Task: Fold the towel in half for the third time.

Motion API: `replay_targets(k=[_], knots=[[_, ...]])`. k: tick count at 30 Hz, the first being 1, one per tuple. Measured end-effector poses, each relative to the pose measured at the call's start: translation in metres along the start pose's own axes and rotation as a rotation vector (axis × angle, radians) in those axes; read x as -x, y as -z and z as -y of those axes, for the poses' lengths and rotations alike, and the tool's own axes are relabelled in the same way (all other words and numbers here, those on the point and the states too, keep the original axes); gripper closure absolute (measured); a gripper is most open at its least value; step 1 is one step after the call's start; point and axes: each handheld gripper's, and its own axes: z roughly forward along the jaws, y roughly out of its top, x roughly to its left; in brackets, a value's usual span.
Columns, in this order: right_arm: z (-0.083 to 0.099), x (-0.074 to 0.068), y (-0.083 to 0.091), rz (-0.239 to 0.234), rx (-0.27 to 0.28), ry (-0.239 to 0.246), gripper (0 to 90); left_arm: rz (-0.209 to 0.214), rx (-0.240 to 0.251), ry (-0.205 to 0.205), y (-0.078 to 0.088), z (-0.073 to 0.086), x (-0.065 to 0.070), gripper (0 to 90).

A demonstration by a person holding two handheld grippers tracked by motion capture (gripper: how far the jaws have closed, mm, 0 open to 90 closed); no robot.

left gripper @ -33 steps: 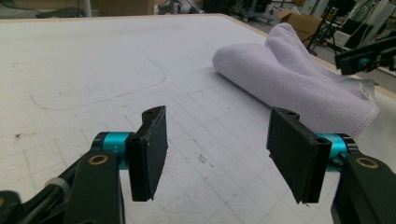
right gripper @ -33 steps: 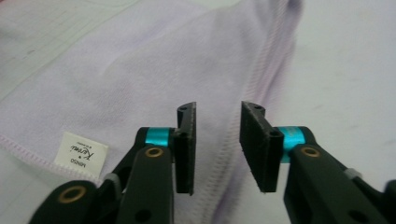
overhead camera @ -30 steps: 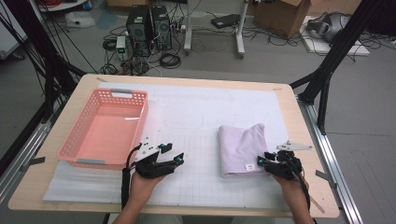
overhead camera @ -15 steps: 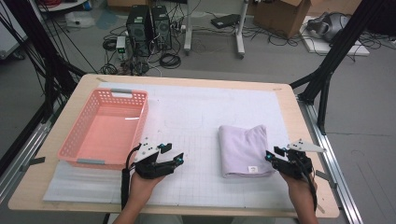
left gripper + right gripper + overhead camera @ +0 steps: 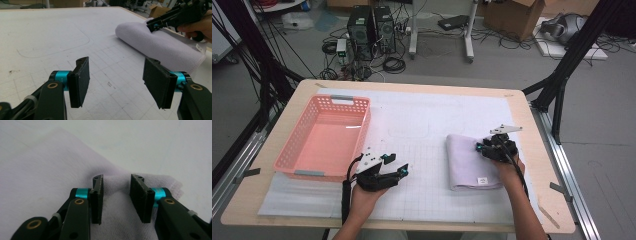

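Observation:
A folded lilac towel (image 5: 469, 160) lies on the white mat, right of centre. My right gripper (image 5: 482, 148) rests on its far right edge. Its jaws have just been closing, and a ridge of the towel (image 5: 37, 182) is bunched between them, so my right gripper (image 5: 115, 195) is shut on the cloth. My left gripper (image 5: 398, 165) hovers low over the mat beside the basket, with nothing between its open jaws. In the left gripper view the left gripper (image 5: 116, 82) points toward the towel (image 5: 160, 45), where the right gripper (image 5: 152, 25) sits.
A pink plastic basket (image 5: 341, 100) stands on the left of the table with nothing in it. The white gridded mat (image 5: 422, 115) covers most of the wooden tabletop. Computers, cables and boxes are on the floor beyond the far edge.
The right hand let the towel's near right corner drop flat, swung out right, then moved forward and left onto the towel's far right edge. The left gripper has not moved.

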Motion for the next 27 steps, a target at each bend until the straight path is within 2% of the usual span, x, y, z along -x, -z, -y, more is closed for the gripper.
replay_targets(k=[2,3,6,7,9,11,13,15,18,21,22,23,25,27], knots=[[0.001,0.005,0.003,0.076,0.004,-0.009,64.0,0.002,-0.003,0.002,0.000,0.001,0.000,38.6],[0.001,0.007,0.006,0.096,0.014,-0.021,63.0,0.002,-0.005,0.001,0.000,0.001,0.000,38.6],[0.002,0.008,0.021,0.057,0.106,-0.076,62.8,0.000,0.000,0.000,0.001,0.001,0.000,38.6],[0.003,0.007,0.029,0.050,0.140,-0.078,63.1,-0.002,0.001,0.001,0.001,0.000,0.000,38.6],[0.007,0.004,0.042,0.040,0.161,-0.064,66.0,-0.004,0.002,0.002,0.001,0.000,0.000,38.6],[0.014,0.002,0.048,0.006,0.152,-0.033,69.8,-0.003,0.000,-0.002,0.000,0.001,0.000,38.5],[0.023,-0.002,0.045,-0.018,0.098,-0.001,71.0,-0.002,-0.002,-0.001,0.000,0.001,0.000,38.5],[0.034,-0.002,0.039,-0.061,0.067,-0.013,71.6,0.001,-0.007,-0.004,-0.002,0.001,0.001,38.4],[0.043,0.000,0.037,-0.006,0.034,0.001,73.9,0.000,-0.006,-0.004,-0.002,0.001,0.001,38.4],[0.047,0.004,0.046,0.056,0.021,-0.060,73.9,-0.001,-0.002,-0.004,-0.001,0.001,0.001,38.4],[0.048,0.005,0.050,0.065,0.032,-0.077,73.9,-0.003,0.001,0.001,-0.001,0.001,0.001,38.4],[0.050,0.005,0.056,0.057,0.056,-0.085,73.0,-0.002,-0.001,0.001,0.000,0.001,0.000,38.1],[0.053,0.001,0.065,0.013,0.096,-0.067,71.7,-0.007,0.003,0.003,0.000,0.001,0.000,37.9],[0.057,-0.005,0.069,-0.045,0.098,-0.044,70.1,-0.010,0.007,0.002,0.000,0.001,0.000,37.8]])
